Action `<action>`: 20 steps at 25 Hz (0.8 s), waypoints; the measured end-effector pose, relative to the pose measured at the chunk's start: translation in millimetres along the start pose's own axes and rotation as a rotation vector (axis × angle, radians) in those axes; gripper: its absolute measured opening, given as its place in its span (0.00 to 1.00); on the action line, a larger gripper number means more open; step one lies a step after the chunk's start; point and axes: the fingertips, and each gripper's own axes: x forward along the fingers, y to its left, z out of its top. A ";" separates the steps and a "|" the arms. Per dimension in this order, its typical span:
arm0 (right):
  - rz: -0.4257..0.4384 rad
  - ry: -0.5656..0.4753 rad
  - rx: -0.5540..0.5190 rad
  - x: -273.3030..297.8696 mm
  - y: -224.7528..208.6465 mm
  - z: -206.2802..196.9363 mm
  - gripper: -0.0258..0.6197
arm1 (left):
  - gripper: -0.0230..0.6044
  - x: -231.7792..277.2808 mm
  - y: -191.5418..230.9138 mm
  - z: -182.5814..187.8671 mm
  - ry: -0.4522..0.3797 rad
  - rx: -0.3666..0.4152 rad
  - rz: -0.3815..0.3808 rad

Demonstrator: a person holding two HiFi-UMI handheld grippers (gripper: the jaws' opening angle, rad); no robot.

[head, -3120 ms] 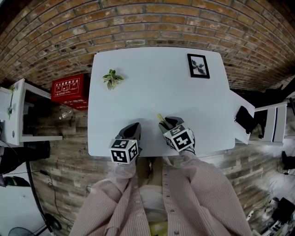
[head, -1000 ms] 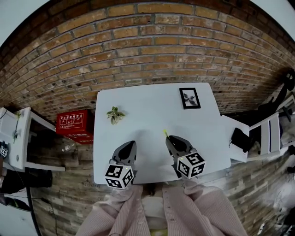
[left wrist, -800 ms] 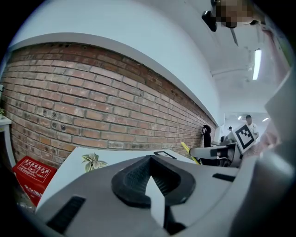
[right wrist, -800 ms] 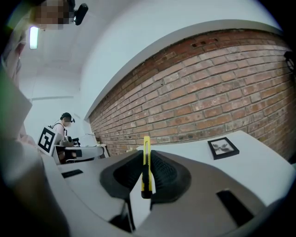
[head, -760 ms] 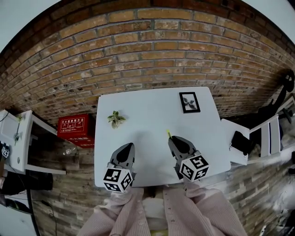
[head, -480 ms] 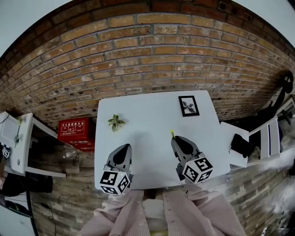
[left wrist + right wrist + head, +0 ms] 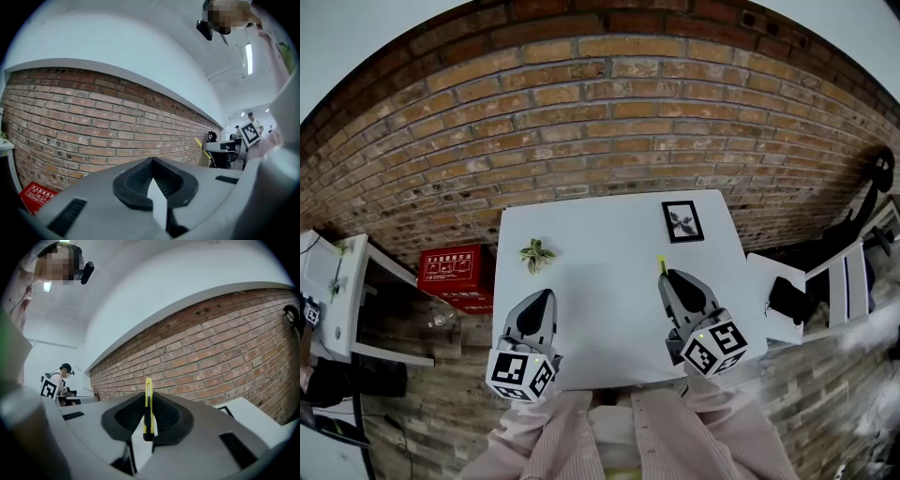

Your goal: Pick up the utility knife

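The utility knife (image 7: 148, 408) is a slim yellow one with a black slider. It stands on edge between the pads of my right gripper (image 7: 148, 422), which is shut on it. In the head view its yellow tip (image 7: 662, 264) pokes out ahead of the right gripper (image 7: 669, 278), held above the white table (image 7: 609, 225). My left gripper (image 7: 535, 302) hovers over the table's left front part. In the left gripper view its pads (image 7: 140, 180) meet with nothing between them. That view also shows the knife (image 7: 199, 143) off to the right.
A small leafy sprig (image 7: 535, 253) lies at the table's left and a black picture frame (image 7: 681, 221) at its far right. Beyond the table is a brick wall (image 7: 600, 122). A red box (image 7: 453, 272) sits on the floor at left, a white chair (image 7: 848, 281) at right.
Both grippers have risen off the table and drifted apart, the left one leftward and the right one rightward. The knife has stayed in the right gripper. The table looks smaller and farther away.
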 end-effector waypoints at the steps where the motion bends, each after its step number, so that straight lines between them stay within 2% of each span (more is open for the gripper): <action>1: 0.000 -0.010 -0.002 -0.3 0.9 5.2 0.12 | 0.02 -0.8 0.4 3.7 -0.006 0.007 0.002; 11: -0.003 -0.090 -0.030 -4.5 2.3 38.8 0.12 | 0.02 -2.7 2.5 34.7 -0.057 0.052 0.012; 20: -0.017 -0.118 -0.051 -8.4 -0.8 48.6 0.12 | 0.02 -3.4 3.7 50.6 -0.085 0.076 0.015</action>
